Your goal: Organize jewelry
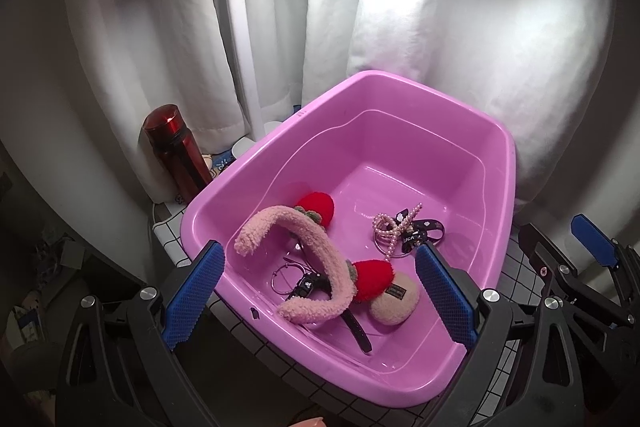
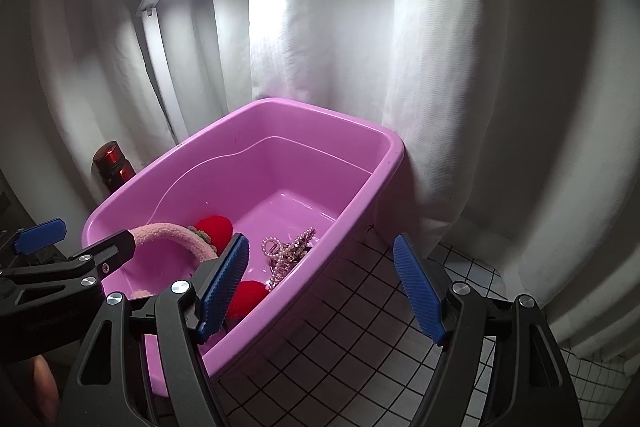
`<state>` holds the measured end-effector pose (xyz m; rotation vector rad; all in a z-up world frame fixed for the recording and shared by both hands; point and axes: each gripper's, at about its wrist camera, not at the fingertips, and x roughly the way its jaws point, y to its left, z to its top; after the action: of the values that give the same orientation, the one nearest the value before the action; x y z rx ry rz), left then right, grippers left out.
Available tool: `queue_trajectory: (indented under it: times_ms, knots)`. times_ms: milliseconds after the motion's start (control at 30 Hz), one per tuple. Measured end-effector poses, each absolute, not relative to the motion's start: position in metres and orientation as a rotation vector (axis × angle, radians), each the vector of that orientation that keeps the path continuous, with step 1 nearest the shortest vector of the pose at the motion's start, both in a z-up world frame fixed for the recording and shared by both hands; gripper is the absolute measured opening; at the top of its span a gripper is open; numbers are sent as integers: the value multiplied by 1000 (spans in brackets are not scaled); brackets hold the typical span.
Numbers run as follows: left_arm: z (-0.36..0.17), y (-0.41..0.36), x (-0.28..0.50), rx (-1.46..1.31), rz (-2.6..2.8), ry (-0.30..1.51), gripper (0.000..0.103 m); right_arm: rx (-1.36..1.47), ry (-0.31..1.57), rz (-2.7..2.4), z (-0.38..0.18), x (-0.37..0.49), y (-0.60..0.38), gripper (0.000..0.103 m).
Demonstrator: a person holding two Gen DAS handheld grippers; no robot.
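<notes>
Both the left hand-held gripper (image 1: 320, 291) and the right hand-held gripper (image 2: 326, 283) hang spread and empty. The pearl hair clip (image 1: 394, 227) and fuzzy pink headband (image 1: 304, 259) lie inside the pink tub (image 1: 496, 147) on the checked desk (image 2: 360, 315).

The tub (image 1: 404, 99) is a glossy pink-purple. In it lies a fuzzy pale pink headband (image 1: 316, 251) with red strawberry puffs (image 1: 316, 207) and a cream pad (image 1: 396, 301), beside a pearl-white clip (image 1: 396, 227) and a black strap (image 1: 356, 331). The bench (image 2: 360, 327) is white with a black grid. At far left stands a dark red bottle (image 1: 176, 151). The curtain (image 1: 500, 27) is white. The fingers (image 1: 446, 297) carry blue textured pads on black frames.
</notes>
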<state>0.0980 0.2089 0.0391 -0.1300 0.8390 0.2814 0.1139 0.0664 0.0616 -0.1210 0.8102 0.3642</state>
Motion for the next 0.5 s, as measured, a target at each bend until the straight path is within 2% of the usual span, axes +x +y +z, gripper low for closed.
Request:
queue_trajectory:
  times_ms: [500]
  knots:
    - [37,208,92,-129,284,848,95,-119,815,362,62,108,62,72]
